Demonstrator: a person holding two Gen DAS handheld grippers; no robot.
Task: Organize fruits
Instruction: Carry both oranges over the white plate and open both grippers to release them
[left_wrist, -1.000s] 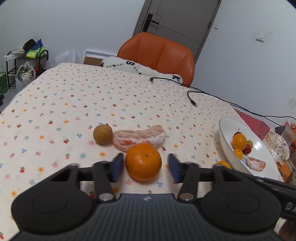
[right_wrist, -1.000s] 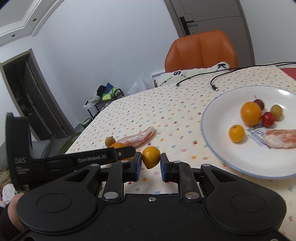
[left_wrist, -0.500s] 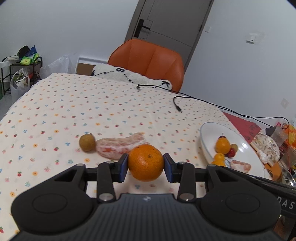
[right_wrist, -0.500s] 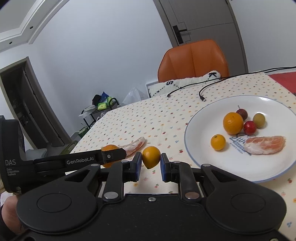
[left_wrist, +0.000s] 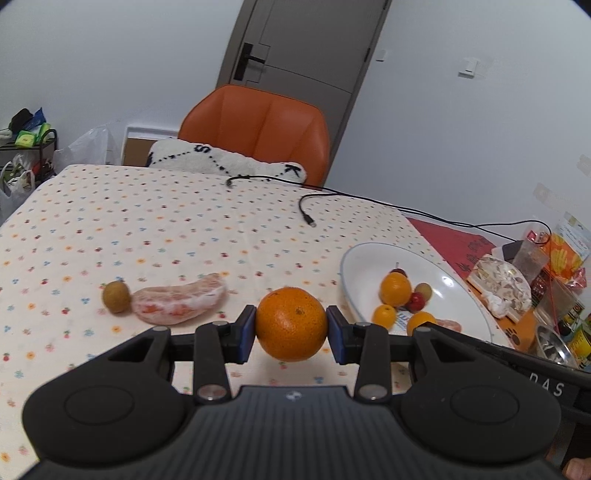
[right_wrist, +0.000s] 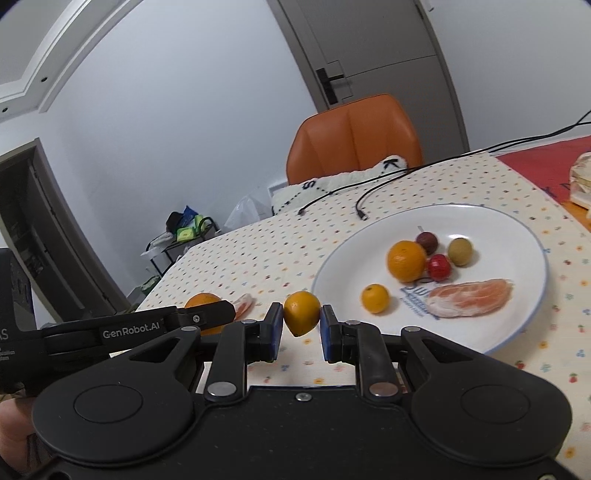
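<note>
Fruit on the move: I hold one piece in each claw above the flowered tablecloth (left_wrist: 155, 221), both bound, by my reading, for the white plate (left_wrist: 461, 280).

Left wrist view: my left gripper (left_wrist: 291, 325) is clenched on a large orange (left_wrist: 291, 324), gripped side to side and clear of the cloth. The plate lies at about two o'clock from this claw, near. A pomelo segment (left_wrist: 179, 302) and a small brown fruit (left_wrist: 116, 296) touching it sit on the cloth at ten o'clock, not yet collected.

Right wrist view: my right gripper (right_wrist: 302, 323) grasps a small yellow-orange fruit (right_wrist: 301, 313), pinched across its width. The plate's near rim sits at one o'clock, just beside the claw. On it lie an orange (right_wrist: 406, 260), a small round citrus (right_wrist: 375, 298), a red fruit (right_wrist: 439, 266), a dark one (right_wrist: 427, 240), a greenish one (right_wrist: 460, 251) and a peeled segment (right_wrist: 469, 297). The left gripper's finger crosses at nine o'clock.

Deciding relation: the right claw is the nearer of the two to the plate, so I judge it should place first. Bare plate shows between the small citrus and the near rim.

Risk: round fruit may roll once released.
</note>
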